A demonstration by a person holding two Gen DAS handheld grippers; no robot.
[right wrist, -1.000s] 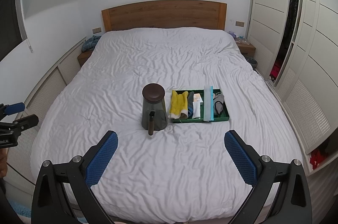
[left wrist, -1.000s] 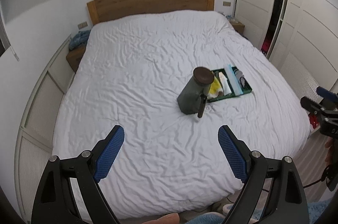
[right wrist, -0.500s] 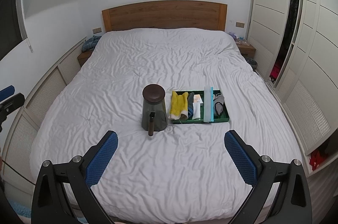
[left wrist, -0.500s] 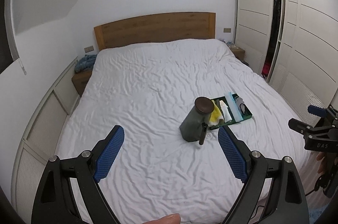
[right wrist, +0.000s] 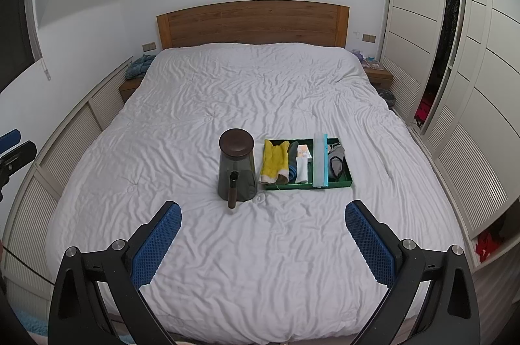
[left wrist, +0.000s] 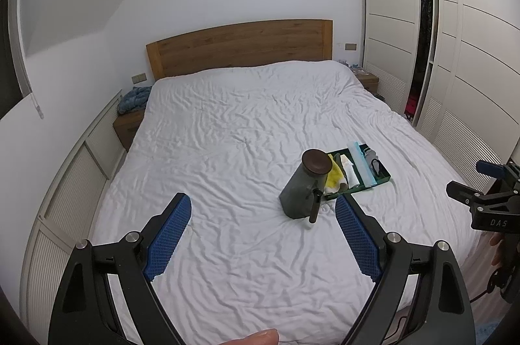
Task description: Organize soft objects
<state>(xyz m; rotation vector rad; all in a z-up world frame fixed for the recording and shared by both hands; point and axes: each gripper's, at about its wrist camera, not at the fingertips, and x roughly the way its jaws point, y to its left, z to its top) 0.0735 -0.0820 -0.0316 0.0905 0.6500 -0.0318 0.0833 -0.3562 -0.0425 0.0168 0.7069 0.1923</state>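
Note:
A green tray (right wrist: pixel 347 179) (left wrist: pixel 383 180) lies on the white bed (right wrist: pixel 260 85) right of centre. In it lie a yellow cloth (right wrist: pixel 275 161) (left wrist: pixel 334 177), a blue-grey roll, white socks (right wrist: pixel 301 169), a light blue divider strip (right wrist: pixel 321 161) and a grey fabric piece (right wrist: pixel 336 161). Beside its left end stands a dark grey jug (right wrist: pixel 236 171) (left wrist: pixel 304 190) with a brown lid. My right gripper (right wrist: pixel 263 215) hangs open over the bed's near part, short of the jug and tray. My left gripper (left wrist: pixel 263 210) is open too, further left, with nothing between its blue pads.
A wooden headboard (right wrist: pixel 253 21) backs the bed. Bedside tables stand on both sides, the left one with a blue bundle (right wrist: pixel 138 65). White slatted wardrobes (right wrist: pixel 455 68) line the right wall, one door ajar. Low slatted panels run along the left wall.
The left wrist view has tilted up, so the bed, jug and tray sit lower in it. The right wrist view is unchanged apart from the left gripper shifting at its left edge.

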